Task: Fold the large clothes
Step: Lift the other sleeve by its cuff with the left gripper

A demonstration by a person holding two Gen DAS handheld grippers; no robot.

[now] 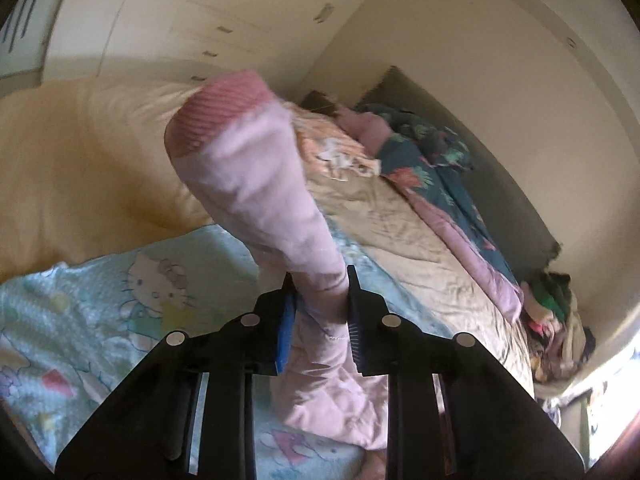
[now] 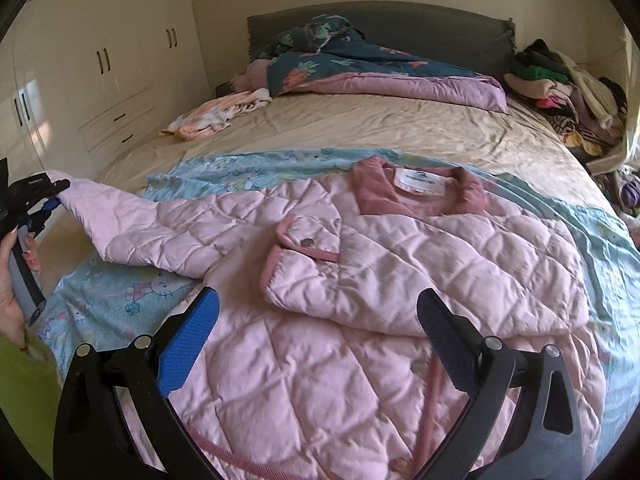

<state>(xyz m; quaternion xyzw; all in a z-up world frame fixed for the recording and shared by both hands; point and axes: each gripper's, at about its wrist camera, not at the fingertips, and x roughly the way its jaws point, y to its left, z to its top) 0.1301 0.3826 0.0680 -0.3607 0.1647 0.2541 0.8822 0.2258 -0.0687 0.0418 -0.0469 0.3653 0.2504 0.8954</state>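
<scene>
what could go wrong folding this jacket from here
The left gripper pinches only a narrow part of the sleeve near its cuff, so the slick quilted fabric might slip out mid-fold. The right gripper is open above the jacket, holding nothing, so pulling the sleeve could drag the body askew.

The left wrist view sits close behind a raised pink sleeve (image 1: 256,184), facing along the bed (image 1: 400,232) toward the wardrobe (image 1: 192,12). The right wrist view looks from the foot, low over the jacket (image 2: 360,280), toward the headboard (image 2: 420,28). Both show the quilt (image 2: 360,68).
</scene>
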